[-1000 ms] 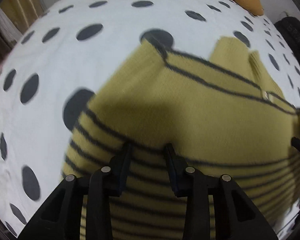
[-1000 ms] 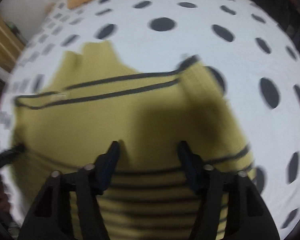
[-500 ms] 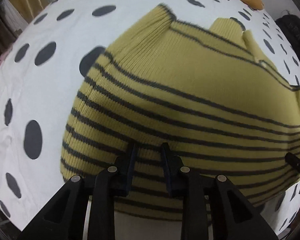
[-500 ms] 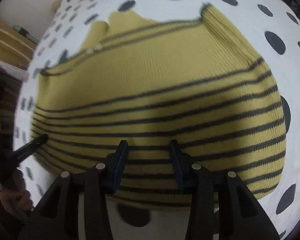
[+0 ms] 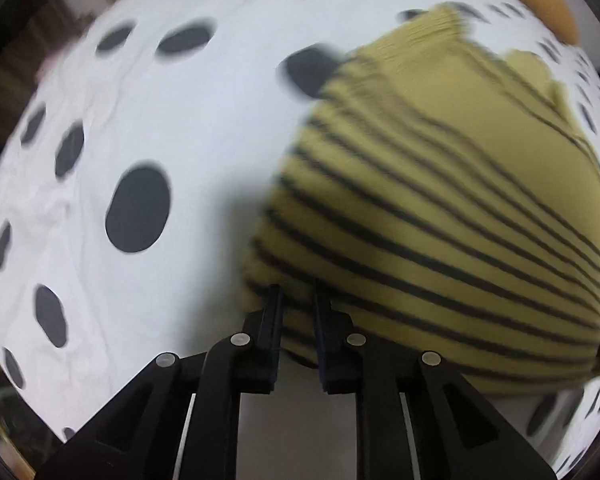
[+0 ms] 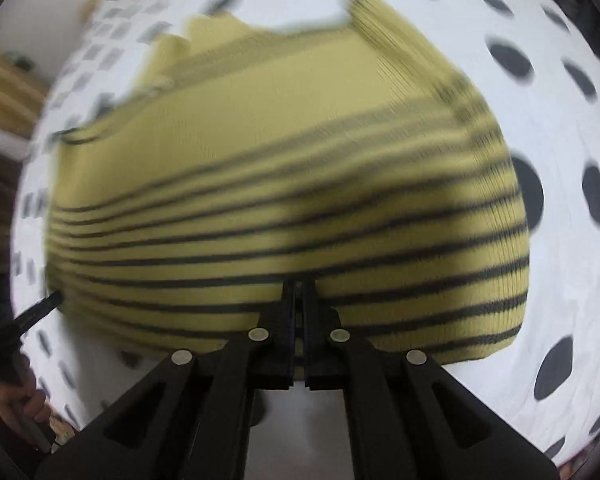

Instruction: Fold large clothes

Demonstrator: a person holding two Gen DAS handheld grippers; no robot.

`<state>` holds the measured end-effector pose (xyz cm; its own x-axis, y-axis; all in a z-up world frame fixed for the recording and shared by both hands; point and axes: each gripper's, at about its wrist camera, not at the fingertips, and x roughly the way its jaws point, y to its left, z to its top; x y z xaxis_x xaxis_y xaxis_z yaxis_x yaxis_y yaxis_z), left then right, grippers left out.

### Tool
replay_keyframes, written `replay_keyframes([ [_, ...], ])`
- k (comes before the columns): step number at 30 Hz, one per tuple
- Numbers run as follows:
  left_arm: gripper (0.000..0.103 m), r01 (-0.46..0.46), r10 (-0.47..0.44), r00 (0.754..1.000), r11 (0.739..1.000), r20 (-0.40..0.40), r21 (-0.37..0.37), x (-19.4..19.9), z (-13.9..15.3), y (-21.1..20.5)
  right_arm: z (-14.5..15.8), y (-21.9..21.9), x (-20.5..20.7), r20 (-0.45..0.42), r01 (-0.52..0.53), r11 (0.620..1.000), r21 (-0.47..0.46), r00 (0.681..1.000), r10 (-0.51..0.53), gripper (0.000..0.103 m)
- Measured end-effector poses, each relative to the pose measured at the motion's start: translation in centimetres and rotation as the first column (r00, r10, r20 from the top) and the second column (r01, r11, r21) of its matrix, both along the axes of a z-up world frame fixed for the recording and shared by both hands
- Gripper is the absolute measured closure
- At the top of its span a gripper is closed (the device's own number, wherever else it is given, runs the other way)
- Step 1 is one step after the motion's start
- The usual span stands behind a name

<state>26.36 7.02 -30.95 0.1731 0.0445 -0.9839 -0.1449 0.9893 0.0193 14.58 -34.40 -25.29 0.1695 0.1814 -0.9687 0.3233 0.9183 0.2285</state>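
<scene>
The right gripper (image 6: pixel 299 286) is pinched tight on the near hem of the striped sweater (image 6: pixel 284 184). The left gripper (image 5: pixel 297 294) is closing on the hem's corner – fabric between its jaws. The sweater spreads toward twelve o'clock over the polka-dot sheet (image 5: pixel 180 128).

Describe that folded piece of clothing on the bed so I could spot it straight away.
Start from the white bedcover with big dark dots. On it lies a folded yellow-green knit sweater, plain in its far part and crossed by thin dark stripes near the hem. Nothing else there is striped.
</scene>
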Motion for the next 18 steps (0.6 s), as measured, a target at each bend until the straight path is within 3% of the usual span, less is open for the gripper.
replay_keyframes([
  [2,0.087,-0.058,0.058,0.998,0.998,0.010,0.006,0.0,1.0,1.3,-0.9,-1.8,-0.3,-0.034,0.084,0.996,-0.002,0.996,-0.084,0.103],
  [4,0.087,-0.091,0.091,0.996,0.996,0.025,-0.001,-0.7,2.4,1.9,0.4,-2.4,-0.7,-0.009,0.144,0.990,0.010,0.990,-0.144,0.103],
  [6,0.077,-0.139,0.143,0.989,0.983,0.025,-0.120,-2.2,3.5,2.7,2.2,-0.8,-0.8,0.038,0.102,0.995,0.021,0.994,-0.103,0.100],
  [8,0.059,-0.162,0.168,0.986,0.953,0.001,-0.256,-3.8,3.7,2.4,3.0,1.7,-0.8,0.073,0.037,0.995,0.094,0.996,-0.044,0.100],
  [10,0.056,-0.156,0.161,0.987,0.932,-0.012,-0.326,-4.8,3.2,1.2,3.0,4.4,-0.5,0.104,-0.021,0.989,0.147,0.995,0.006,0.100],
  [12,0.050,-0.152,0.154,0.988,0.927,-0.024,-0.342,-5.1,2.2,0.2,1.0,6.6,0.3,0.061,-0.061,0.993,0.101,0.997,0.055,0.100],
  [14,0.042,-0.183,0.181,0.983,0.900,-0.042,-0.395,-5.1,1.1,-0.1,-2.3,7.8,1.1,-0.074,-0.092,0.996,0.020,0.993,0.094,0.100],
  [15,0.042,-0.200,0.199,0.979,0.883,-0.047,-0.425,-4.9,0.5,-0.2,-2.8,8.2,1.5,-0.094,-0.093,0.996,0.014,0.991,0.093,0.100],
  [18,0.039,-0.237,0.249,0.968,0.855,-0.036,-0.461,-3.9,-0.3,0.1,0.1,9.2,2.5,-0.035,-0.104,0.994,-0.018,0.994,0.103,0.100],
])
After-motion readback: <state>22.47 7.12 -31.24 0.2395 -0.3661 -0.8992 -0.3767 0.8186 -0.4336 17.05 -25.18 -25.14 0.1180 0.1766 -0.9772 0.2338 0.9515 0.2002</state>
